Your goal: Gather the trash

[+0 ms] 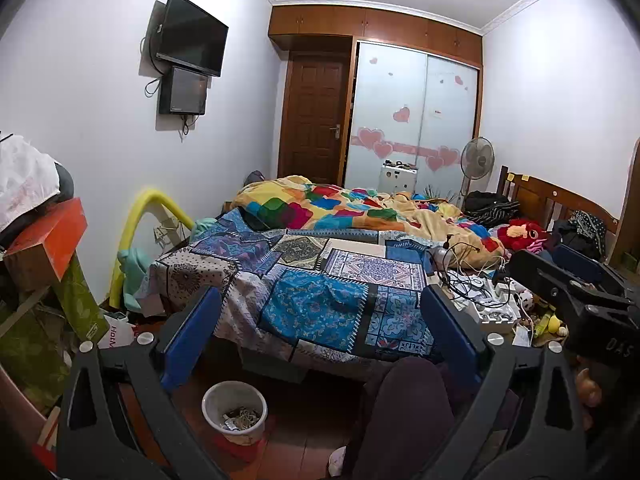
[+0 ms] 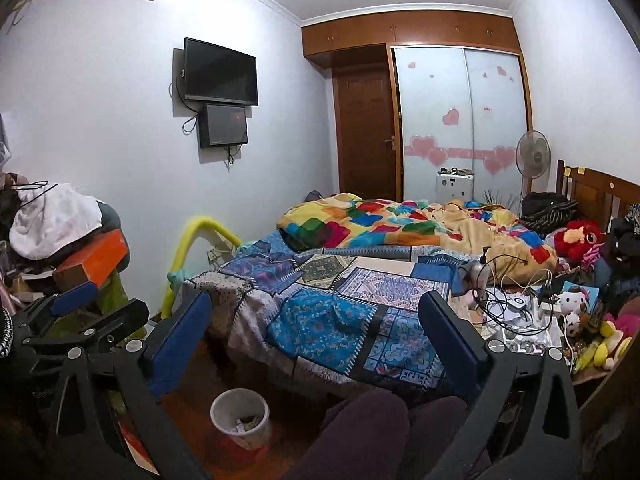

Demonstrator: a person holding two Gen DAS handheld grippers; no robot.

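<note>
A white trash bin [image 1: 234, 411] with scraps inside stands on the red-brown floor in front of the bed; it also shows in the right wrist view [image 2: 240, 416]. My left gripper [image 1: 320, 340] is open and empty, held above the floor and facing the bed. My right gripper [image 2: 316, 344] is open and empty too, at about the same height. The right gripper also shows at the right edge of the left wrist view [image 1: 580, 280], and the left gripper at the left edge of the right wrist view [image 2: 76, 312].
A bed [image 1: 320, 280] with patchwork covers fills the middle. A cluttered table [image 2: 532, 320] with cables, chargers and plush toys stands on the right. Boxes and cloth [image 1: 44, 248] pile up on the left. The person's knees [image 2: 384, 428] are below. A door and wardrobe stand at the back.
</note>
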